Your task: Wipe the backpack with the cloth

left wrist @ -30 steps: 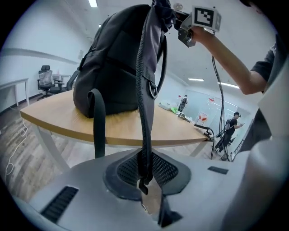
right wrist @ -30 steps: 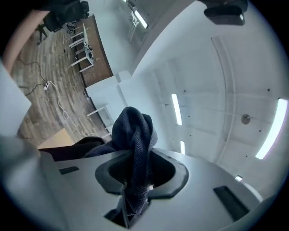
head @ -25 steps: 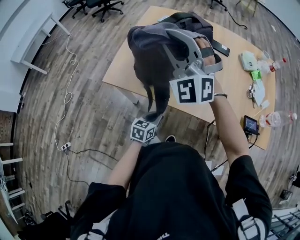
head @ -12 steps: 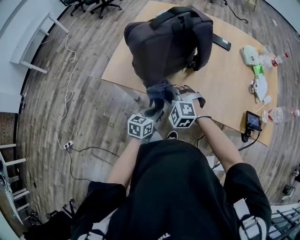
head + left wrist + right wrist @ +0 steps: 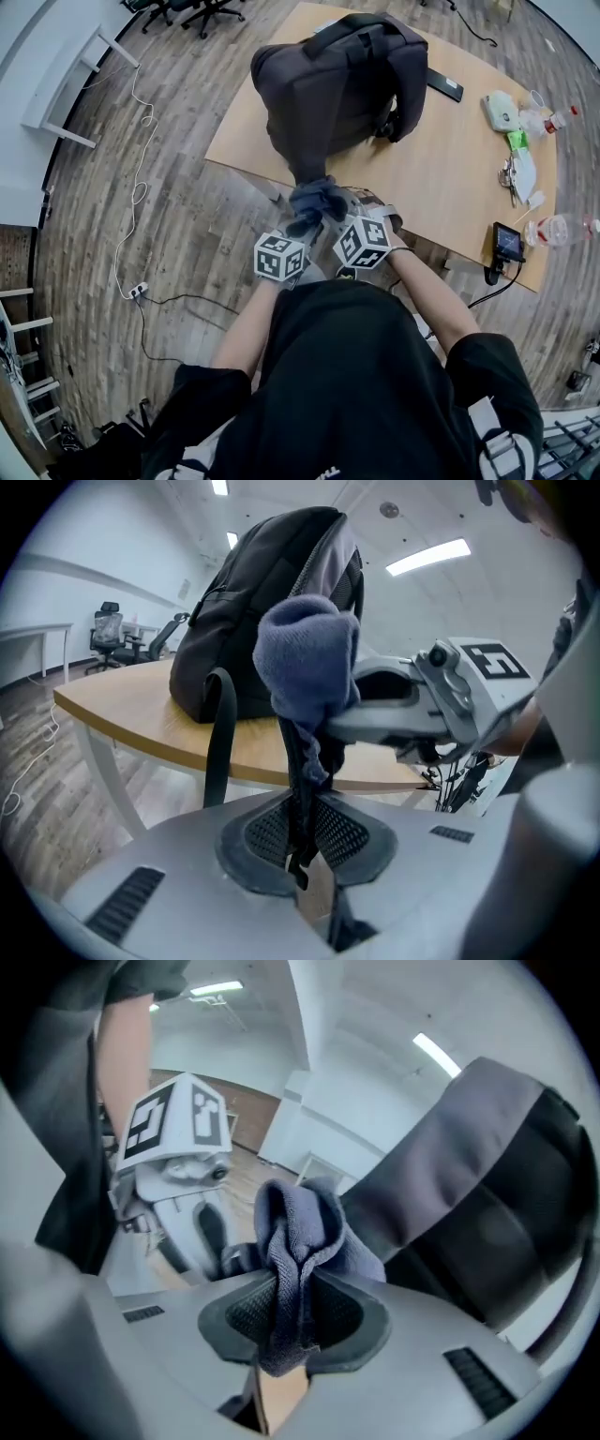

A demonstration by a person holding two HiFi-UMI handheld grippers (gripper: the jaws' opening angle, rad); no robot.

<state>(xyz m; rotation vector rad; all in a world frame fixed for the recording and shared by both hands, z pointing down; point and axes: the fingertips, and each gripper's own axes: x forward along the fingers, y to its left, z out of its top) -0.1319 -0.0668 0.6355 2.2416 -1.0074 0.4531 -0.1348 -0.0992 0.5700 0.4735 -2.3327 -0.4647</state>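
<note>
Head view | right gripper (image 5: 286, 1318) clamps cloth (image 5: 298, 1227); left gripper (image 5: 300, 841) grips, I think, a strap (image 5: 298, 775) | backpack (image 5: 337, 84) (on table (image 5: 469, 178)) wiping unfinished.

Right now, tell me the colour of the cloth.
Greyish blue. The cloth shows clearest in the right gripper view, pinched in the right claw.

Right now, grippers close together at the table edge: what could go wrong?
1. The left gripper is shut on the strap; a tug may drag the backpack, which sits at the table edge, off it.
2. The right gripper pinches the cloth bunched, right beside the left one; the two may collide or snag the strap.
</note>
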